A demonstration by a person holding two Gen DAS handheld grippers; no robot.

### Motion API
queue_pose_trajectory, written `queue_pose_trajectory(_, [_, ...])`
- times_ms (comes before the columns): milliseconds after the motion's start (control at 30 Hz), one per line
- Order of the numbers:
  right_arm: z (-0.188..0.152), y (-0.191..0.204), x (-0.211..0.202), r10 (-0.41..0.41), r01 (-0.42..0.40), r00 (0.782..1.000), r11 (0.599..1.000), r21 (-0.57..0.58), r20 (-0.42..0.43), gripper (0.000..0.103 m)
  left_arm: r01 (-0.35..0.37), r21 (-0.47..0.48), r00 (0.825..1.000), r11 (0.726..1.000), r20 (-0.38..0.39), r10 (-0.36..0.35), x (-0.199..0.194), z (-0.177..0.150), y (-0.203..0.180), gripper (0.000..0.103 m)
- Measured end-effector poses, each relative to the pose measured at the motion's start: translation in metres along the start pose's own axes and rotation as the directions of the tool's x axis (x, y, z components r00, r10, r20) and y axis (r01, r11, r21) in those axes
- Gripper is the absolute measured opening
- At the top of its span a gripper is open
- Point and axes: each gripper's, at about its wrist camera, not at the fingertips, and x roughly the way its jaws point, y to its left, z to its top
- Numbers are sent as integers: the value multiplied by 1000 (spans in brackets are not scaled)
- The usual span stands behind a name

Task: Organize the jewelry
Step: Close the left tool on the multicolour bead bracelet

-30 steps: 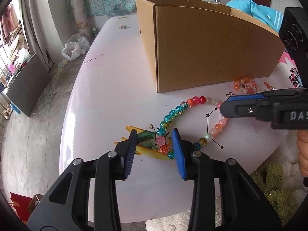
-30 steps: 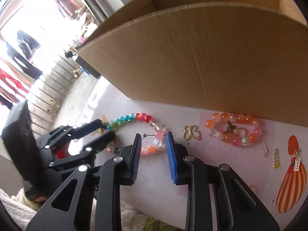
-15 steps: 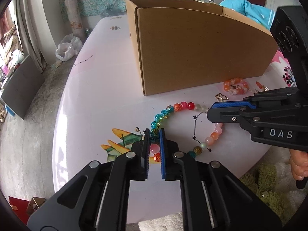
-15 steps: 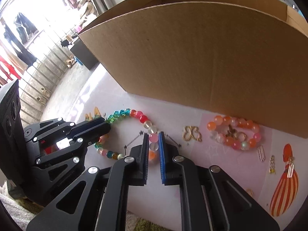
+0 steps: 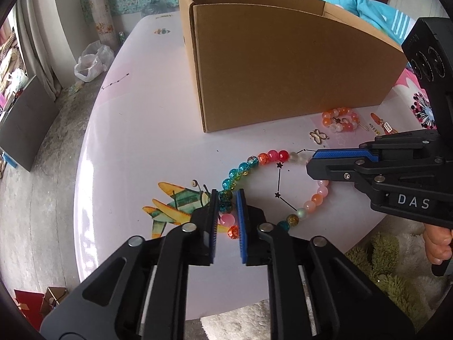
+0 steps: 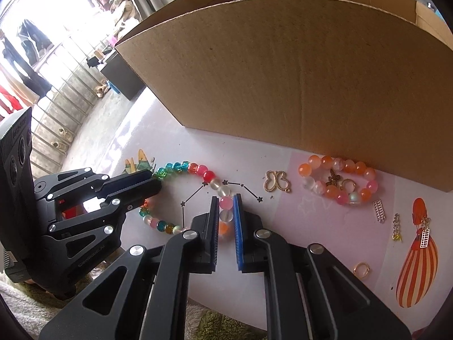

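A multicoloured bead necklace (image 5: pixel 256 160) lies in a loop on the white table (image 5: pixel 141 130) in front of a cardboard box (image 5: pixel 283 65). My left gripper (image 5: pixel 228 202) is shut on its teal and pink beads at the loop's left side. My right gripper (image 6: pixel 226 208) is shut on pink and clear beads at the loop's right side; it also shows in the left wrist view (image 5: pixel 314 161). The necklace (image 6: pixel 181 167) also shows in the right wrist view, with the left gripper (image 6: pixel 154 182) at its left end.
An orange-pink bead bracelet (image 6: pixel 337 181), a gold butterfly charm (image 6: pixel 276 181), small chain earrings (image 6: pixel 379 211) and a gold ring (image 6: pixel 361 269) lie right of the necklace by the box wall (image 6: pixel 297 79). The table's front edge is just below both grippers, over green fluffy rug (image 5: pixel 382 263).
Both grippers went from open around the necklace to shut on its beads. The view has shifted slightly closer since half a second ago.
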Motion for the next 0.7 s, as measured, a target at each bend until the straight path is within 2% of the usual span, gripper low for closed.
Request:
queue_pose_trajectory(67, [-1,0,-1,0,0,1000,1000,0,0,10,2,-2,1000,1000,-7,-2,0,1,0,22])
queue_pose_trajectory(533, [-5,-5,-4,2,-2,1000,1000,1,2,10,-29,1,999,1000,-31,29,3,5,-9,22])
queue_pose_trajectory(700, [-5,-6,-5,0,0,1000,1000,1,0,10,-46,-26,998,999,-49,44,4,7,-5,22])
